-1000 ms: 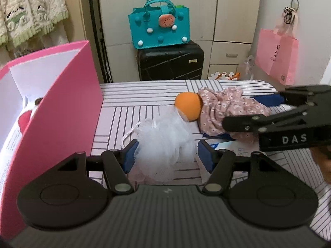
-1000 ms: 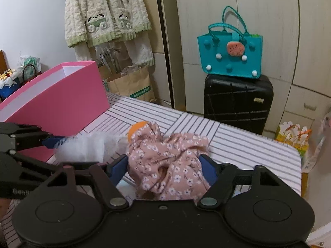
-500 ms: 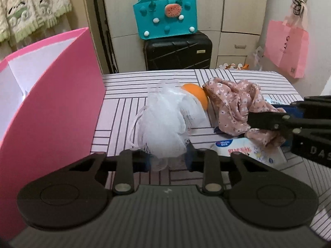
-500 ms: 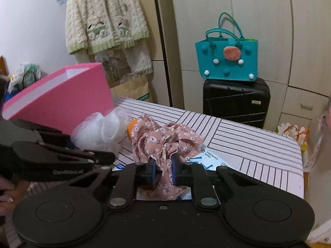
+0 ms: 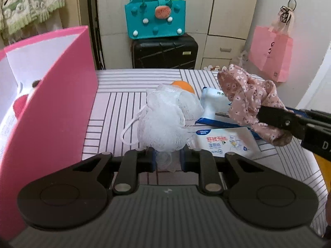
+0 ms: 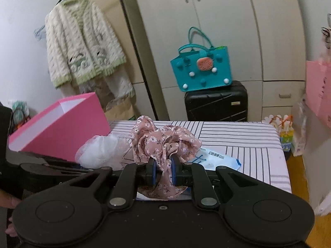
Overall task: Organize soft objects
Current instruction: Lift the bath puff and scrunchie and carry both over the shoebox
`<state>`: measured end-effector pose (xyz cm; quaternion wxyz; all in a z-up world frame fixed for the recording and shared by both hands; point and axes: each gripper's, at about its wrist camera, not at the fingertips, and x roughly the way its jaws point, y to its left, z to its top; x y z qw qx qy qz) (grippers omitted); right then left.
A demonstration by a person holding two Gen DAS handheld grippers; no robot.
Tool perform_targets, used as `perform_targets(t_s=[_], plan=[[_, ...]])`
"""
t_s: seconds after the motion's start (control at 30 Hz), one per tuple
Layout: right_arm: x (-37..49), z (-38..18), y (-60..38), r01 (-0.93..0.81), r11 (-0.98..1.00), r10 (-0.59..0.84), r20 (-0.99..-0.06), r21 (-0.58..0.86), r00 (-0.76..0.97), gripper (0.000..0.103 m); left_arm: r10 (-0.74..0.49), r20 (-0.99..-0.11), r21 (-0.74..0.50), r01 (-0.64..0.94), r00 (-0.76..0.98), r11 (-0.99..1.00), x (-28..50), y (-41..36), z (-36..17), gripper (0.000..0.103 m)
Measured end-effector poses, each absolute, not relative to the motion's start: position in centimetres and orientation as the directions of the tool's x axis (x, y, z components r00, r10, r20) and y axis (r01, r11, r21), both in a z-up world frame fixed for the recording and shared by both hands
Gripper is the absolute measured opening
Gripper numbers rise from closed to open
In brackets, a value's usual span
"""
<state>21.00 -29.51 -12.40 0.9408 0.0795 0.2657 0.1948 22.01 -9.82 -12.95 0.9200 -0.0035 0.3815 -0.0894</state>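
Note:
My left gripper [image 5: 167, 161] is shut on a white mesh bath puff [image 5: 167, 119] and holds it above the striped table [image 5: 115, 103]. My right gripper [image 6: 163, 170] is shut on a pink floral cloth [image 6: 163, 140] and holds it lifted; the cloth also shows at the right of the left wrist view [image 5: 252, 103]. The puff shows left of the cloth in the right wrist view [image 6: 101, 153]. An open pink box [image 5: 51, 95] stands at the left with a red and white soft toy [image 5: 20, 103] inside. An orange ball [image 5: 183, 85] lies behind the puff.
Two wet wipe packs [image 5: 223, 142] lie on the table under the cloth. A teal bag [image 5: 156, 20] sits on a black suitcase [image 5: 164, 54] behind the table. A pink paper bag [image 5: 273, 53] hangs at the right. The table edge [image 6: 285, 165] is at the right.
Both grippers closed, the left on the puff and the right on the cloth, and lifted them off the table. The wipe packs under the cloth are now uncovered.

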Motion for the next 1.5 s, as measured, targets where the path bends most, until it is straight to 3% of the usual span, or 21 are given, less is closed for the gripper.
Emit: perform_targets(t_s=[0.43,0.57,0.7,0.9,1.5], plan=[[16.9,-12.1,-28.3,-0.335,0.896,0.439,-0.476,0.291,0.762,0.017,-0.268,-0.725,-0.129,0.257,0.635,0.958,18.8,-8.9,-10.6,0.02],[15.8,-12.1,-27.7,-0.35,0.892,0.451,-0.53,0.285,0.718,0.017,-0.307,-0.746,-0.154,0.295,0.591,0.943,18.0,-8.5,-9.9,0.02],[15.0,-11.5,-26.8,-0.426,0.887,0.443,-0.597,0.18,0.669,0.017,-0.305,-0.752,-0.115,0.339,0.584,0.934,16.8,-8.1,-9.0,0.02],[13.1,-10.3,-25.9,-0.483,0.863,0.459,-0.63,0.148,0.627,0.018,-0.332,-0.775,-0.123,0.387,0.538,0.914,15.7,-6.8,-7.8,0.02],[12.2,-5.9,-23.5,-0.596,0.768,0.563,-0.69,0.233,0.455,0.018,-0.402,-0.847,-0.214,0.469,0.348,0.857,11.9,-0.5,-3.7,0.02]])
